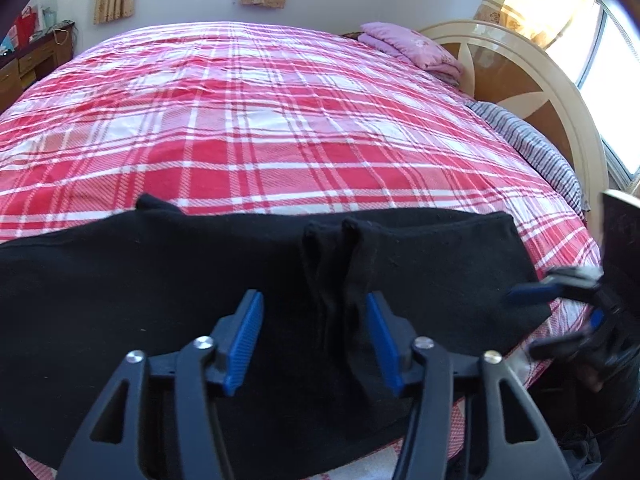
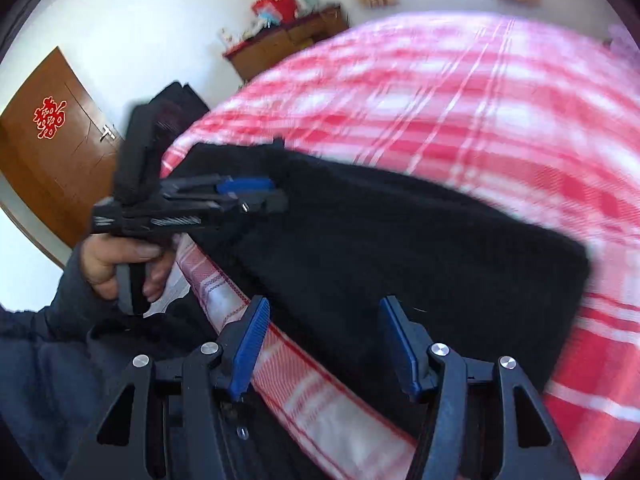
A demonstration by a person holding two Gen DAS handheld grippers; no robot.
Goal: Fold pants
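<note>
Black pants (image 1: 140,280) lie folded in a long band across the near edge of the bed, also seen in the right wrist view (image 2: 420,240). My left gripper (image 1: 312,296) hangs over them with its jaws apart; a raised ridge of black cloth (image 1: 332,264) stands between the blue pads without being pressed. My right gripper (image 2: 325,302) is open just above the pants' near edge, nothing clamped. It shows blurred at the pants' right end (image 1: 560,292). A hand holds the left gripper (image 2: 248,192) over the pants' far end.
The bed's red and white plaid sheet (image 1: 260,120) spreads beyond the pants. A folded pink blanket (image 1: 412,48) and a striped pillow (image 1: 536,148) lie by the curved headboard (image 1: 520,80). A wooden desk (image 2: 288,44) and a door (image 2: 52,152) stand past the bed.
</note>
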